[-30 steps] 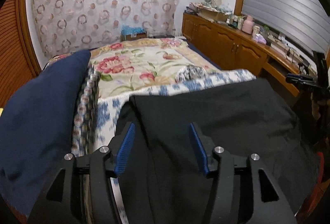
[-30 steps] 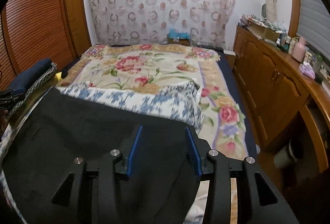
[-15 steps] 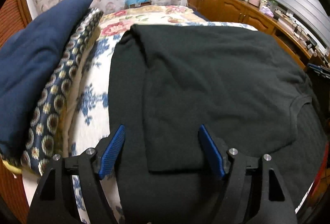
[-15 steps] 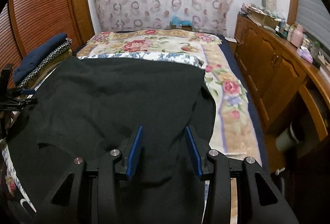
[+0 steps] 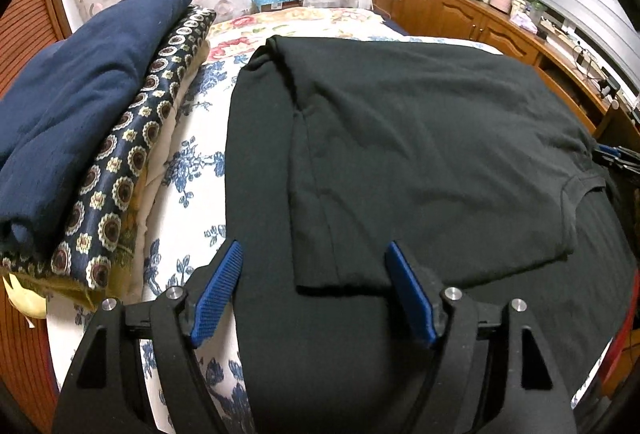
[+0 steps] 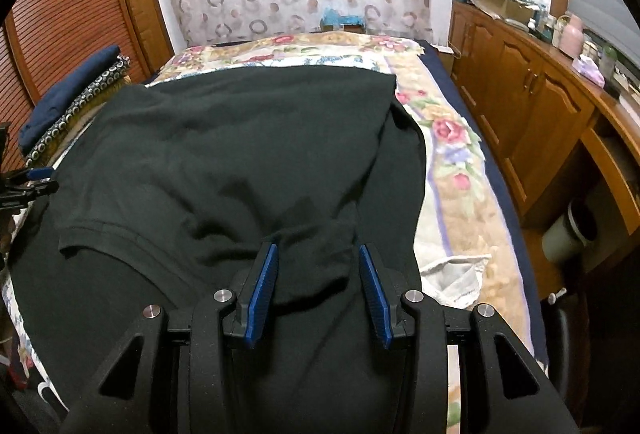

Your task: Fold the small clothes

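Note:
A black short-sleeved shirt (image 5: 420, 138) lies spread on a blue-and-white flowered cloth (image 5: 188, 170) on the bed, with its top layer folded over toward me. My left gripper (image 5: 314, 250) stands open over the near left corner of that folded layer, and its pads are clear of the fabric. My right gripper (image 6: 317, 248) is at the shirt's (image 6: 224, 154) near right part, with a bunched lump of black fabric filling the gap between its pads. A hemmed sleeve (image 6: 100, 230) lies flat to its left.
A stack of folded clothes, navy on top (image 5: 80, 102) and a patterned one under it (image 5: 132, 162), sits on the bed's left side. A wooden cabinet (image 6: 532, 106) with cluttered top runs along the right. A flowered bedspread (image 6: 452, 154) extends beyond.
Both grippers came down and tipped toward the bed, and the black shirt now lies flat with its folded layer nearer. The left jaws spread wider; the right jaws kept their gap.

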Tool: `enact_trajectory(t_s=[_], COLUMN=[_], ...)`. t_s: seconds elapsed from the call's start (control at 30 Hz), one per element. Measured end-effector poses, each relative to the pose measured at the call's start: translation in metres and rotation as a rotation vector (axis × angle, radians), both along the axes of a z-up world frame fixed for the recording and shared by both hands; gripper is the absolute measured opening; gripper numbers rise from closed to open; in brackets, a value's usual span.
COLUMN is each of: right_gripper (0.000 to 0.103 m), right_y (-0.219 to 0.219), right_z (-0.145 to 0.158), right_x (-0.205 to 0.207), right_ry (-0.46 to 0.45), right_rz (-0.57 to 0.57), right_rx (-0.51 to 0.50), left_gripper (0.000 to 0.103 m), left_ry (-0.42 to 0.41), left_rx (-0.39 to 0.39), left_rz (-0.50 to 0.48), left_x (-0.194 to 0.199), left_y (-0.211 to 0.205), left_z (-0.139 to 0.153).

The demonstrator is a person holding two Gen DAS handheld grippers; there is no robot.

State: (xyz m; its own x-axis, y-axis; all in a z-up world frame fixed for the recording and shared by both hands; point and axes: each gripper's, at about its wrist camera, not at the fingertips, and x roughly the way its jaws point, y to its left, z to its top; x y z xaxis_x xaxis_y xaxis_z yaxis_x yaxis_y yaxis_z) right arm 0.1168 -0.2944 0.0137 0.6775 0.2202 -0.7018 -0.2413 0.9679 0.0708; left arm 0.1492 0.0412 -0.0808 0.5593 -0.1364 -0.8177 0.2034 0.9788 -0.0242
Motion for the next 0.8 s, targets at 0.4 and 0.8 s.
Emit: enact_trajectory(t_s=[0.4, 0.8], right_gripper=[0.018, 0.004], right_y=[0.009, -0.004], right_z=[-0.004, 0.002], right_x=[0.002, -0.010], right_ry=[-0.023, -0.096], right_rz=[0.050, 0.099], right_rx=[-0.045, 0.012], left_gripper=[0.040, 0.007], left_ry=[-0.015, -0.020], left_rx=[-0.125, -0.168], left_rz=[-0.028, -0.060], left_x=[-0.010, -0.007], left_y=[0.006, 0.004], left_z=[0.004, 0.005])
